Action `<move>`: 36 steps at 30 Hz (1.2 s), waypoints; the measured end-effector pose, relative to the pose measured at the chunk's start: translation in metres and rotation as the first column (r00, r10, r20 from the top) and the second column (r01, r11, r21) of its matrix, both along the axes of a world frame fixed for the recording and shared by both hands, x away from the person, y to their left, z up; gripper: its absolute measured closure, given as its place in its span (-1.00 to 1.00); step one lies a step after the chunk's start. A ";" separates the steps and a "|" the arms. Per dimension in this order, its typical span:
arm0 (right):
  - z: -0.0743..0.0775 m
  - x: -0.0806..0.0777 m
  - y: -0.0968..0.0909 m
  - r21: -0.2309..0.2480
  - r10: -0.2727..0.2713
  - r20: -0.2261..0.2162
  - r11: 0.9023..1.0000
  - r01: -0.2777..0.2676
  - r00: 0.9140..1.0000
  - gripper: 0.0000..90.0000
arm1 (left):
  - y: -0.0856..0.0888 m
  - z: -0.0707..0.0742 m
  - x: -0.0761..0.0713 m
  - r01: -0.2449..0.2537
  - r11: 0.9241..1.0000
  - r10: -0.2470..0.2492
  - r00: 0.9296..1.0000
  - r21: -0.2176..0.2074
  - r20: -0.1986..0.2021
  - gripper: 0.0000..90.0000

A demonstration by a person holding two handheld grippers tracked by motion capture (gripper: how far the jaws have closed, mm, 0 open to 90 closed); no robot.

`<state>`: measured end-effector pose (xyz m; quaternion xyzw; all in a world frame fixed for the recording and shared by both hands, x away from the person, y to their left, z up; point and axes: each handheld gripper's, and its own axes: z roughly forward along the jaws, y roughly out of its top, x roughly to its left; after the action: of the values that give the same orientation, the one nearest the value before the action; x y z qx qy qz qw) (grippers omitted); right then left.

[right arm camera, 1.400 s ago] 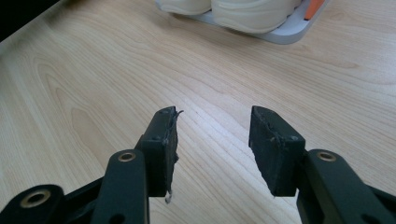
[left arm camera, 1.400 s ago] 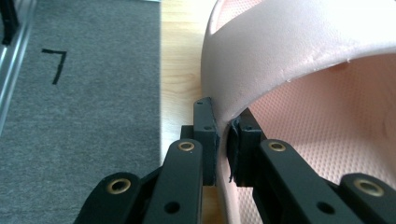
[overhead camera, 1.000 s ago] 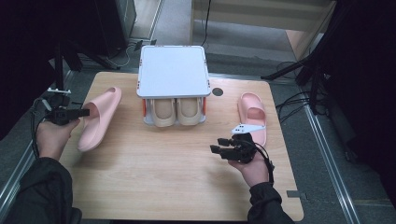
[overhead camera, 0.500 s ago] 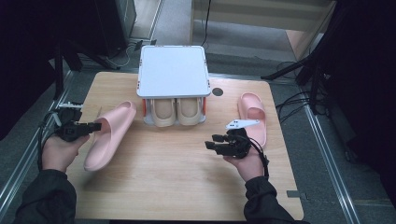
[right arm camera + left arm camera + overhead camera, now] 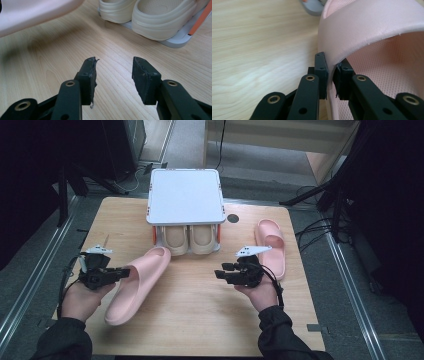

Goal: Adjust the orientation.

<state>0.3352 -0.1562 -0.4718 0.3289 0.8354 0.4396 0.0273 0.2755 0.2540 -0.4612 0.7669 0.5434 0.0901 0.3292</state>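
Observation:
My left gripper [image 5: 116, 272] is shut on the strap edge of a pink slipper [image 5: 137, 282], which hangs slanted over the left of the table; the left gripper view shows the jaws pinching the pink slipper's strap [image 5: 372, 32]. A second pink slipper [image 5: 271, 245] lies flat at the right. My right gripper [image 5: 221, 271] is open just left of it, nothing between its jaws; in the right gripper view the right gripper [image 5: 113, 75] points over bare wood toward the beige shoes [image 5: 150, 15].
A small grey shoe rack [image 5: 185, 195] with a flat white top stands at the back centre, a pair of beige shoes [image 5: 189, 240] on its lower shelf. A dark round hole [image 5: 232, 218] sits beside it. The wooden table [image 5: 200, 320] has free room in front.
My left gripper has carried the pink slipper rightward and toward the front, nearer the rack. The right gripper has shifted slightly left.

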 end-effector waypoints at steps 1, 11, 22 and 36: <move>0.000 0.000 0.000 -0.002 0.003 0.002 1.000 -0.003 1.000 0.24 | -0.004 -0.001 0.001 0.011 1.000 -0.011 1.000 0.002 -0.003 0.82; -0.002 -0.003 0.003 -0.006 0.002 0.002 1.000 -0.002 1.000 0.25 | -0.040 -0.013 0.011 0.072 0.997 -0.072 0.997 0.001 0.000 0.80; -0.005 -0.009 0.011 -0.026 0.015 0.004 1.000 -0.015 1.000 0.25 | -0.066 -0.029 0.022 0.090 0.996 -0.091 0.995 -0.009 -0.040 0.77; -0.009 -0.011 0.018 -0.015 0.012 -0.003 1.000 -0.012 1.000 0.37 | -0.073 -0.032 0.015 0.207 0.978 -0.204 0.976 0.031 -0.081 0.48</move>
<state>0.3245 -0.1381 -0.4805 0.3243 0.8406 0.4331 0.0259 0.2903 0.1809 -0.4930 0.8284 0.4715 0.0365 0.3002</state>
